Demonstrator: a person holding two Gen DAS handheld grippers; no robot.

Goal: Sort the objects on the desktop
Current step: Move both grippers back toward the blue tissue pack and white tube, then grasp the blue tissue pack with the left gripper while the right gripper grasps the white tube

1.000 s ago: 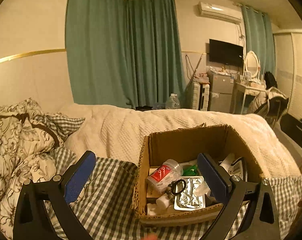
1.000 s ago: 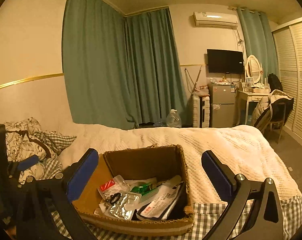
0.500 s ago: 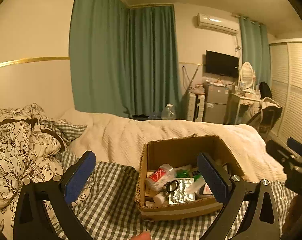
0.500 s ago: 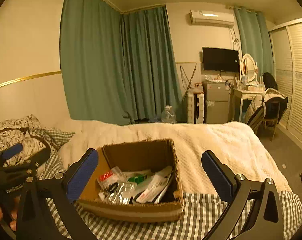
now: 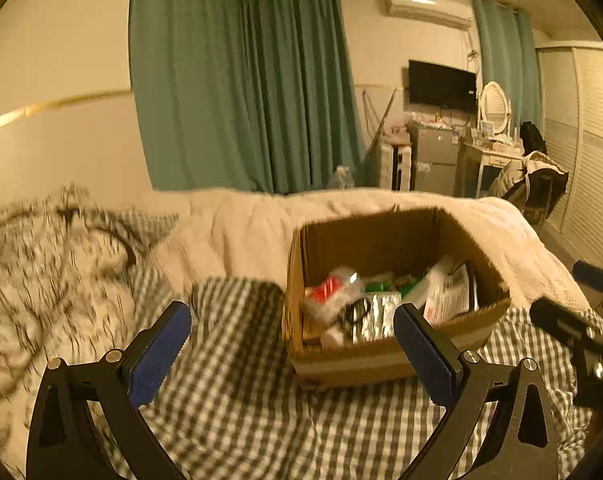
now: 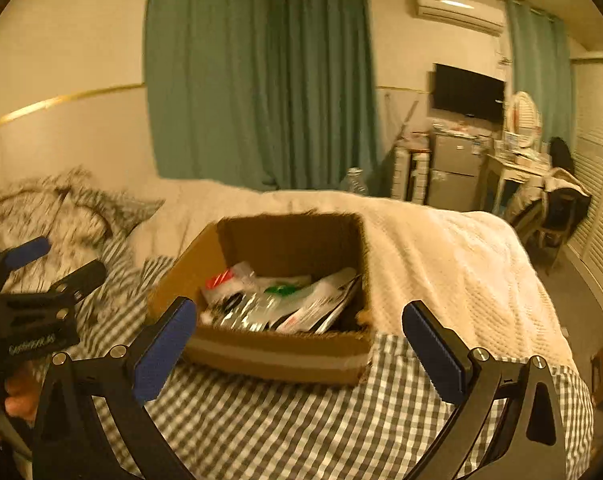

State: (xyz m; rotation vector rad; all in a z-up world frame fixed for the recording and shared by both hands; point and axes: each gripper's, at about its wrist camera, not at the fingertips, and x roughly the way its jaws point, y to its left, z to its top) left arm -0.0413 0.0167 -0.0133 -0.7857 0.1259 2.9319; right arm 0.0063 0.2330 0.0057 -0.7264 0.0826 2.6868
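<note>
Cardboard box [image 6: 277,354]: matt brown, rough torn rim. Checked sheet [image 6: 301,420]: woven cloth. Blister pack [image 5: 375,316]: glossy foil. Fingers [image 6: 163,350]: textured blue pads, black matt frame.

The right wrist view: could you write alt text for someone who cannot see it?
An open cardboard box of small packets and a foil blister sheet sits on a checked cloth on a bed, framed by the open, empty right tongs with blue pads. The left tongs show at the left edge; green curtains hang behind.
</note>
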